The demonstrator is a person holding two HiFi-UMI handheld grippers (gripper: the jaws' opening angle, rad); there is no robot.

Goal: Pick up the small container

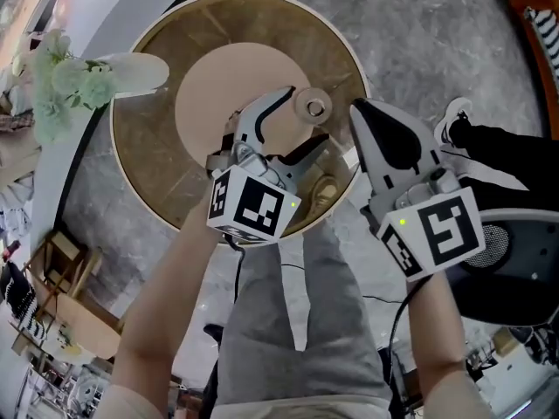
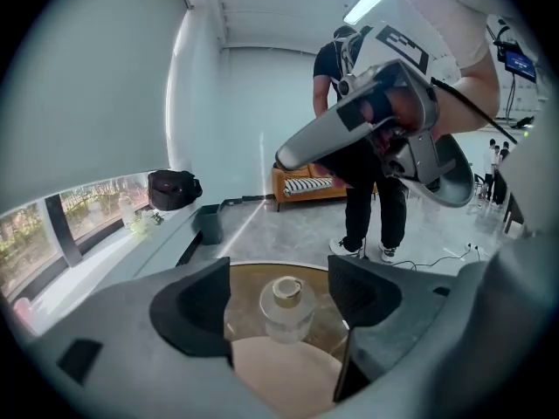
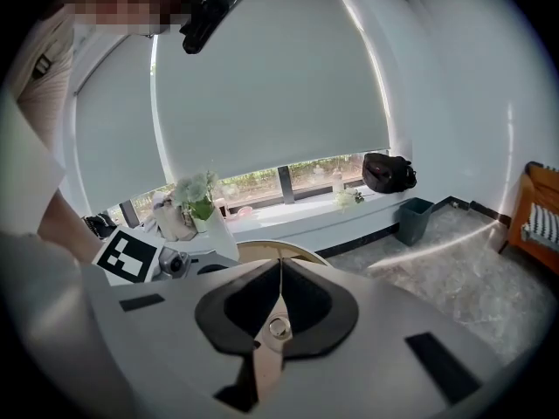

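The small container (image 1: 313, 107) is a clear jar with a beige lid, standing on the round glass table (image 1: 148, 173) beside its tan centre disc. My left gripper (image 1: 306, 116) is open with its jaws spread to either side of the jar. In the left gripper view the container (image 2: 284, 304) stands between the dark pads (image 2: 205, 308) with a gap on each side. My right gripper (image 1: 358, 107) is shut and empty, hanging just right of the jar. Through the slit under the shut right gripper (image 3: 280, 269), the jar's lid (image 3: 278, 326) shows.
A white vase of pale flowers (image 1: 87, 77) stands on the sill left of the table. A person in black trousers and sneakers (image 1: 454, 120) stands at the right. A black bag (image 2: 173, 188), a grey bin (image 2: 210, 223) and an orange sofa (image 2: 310, 186) lie beyond.
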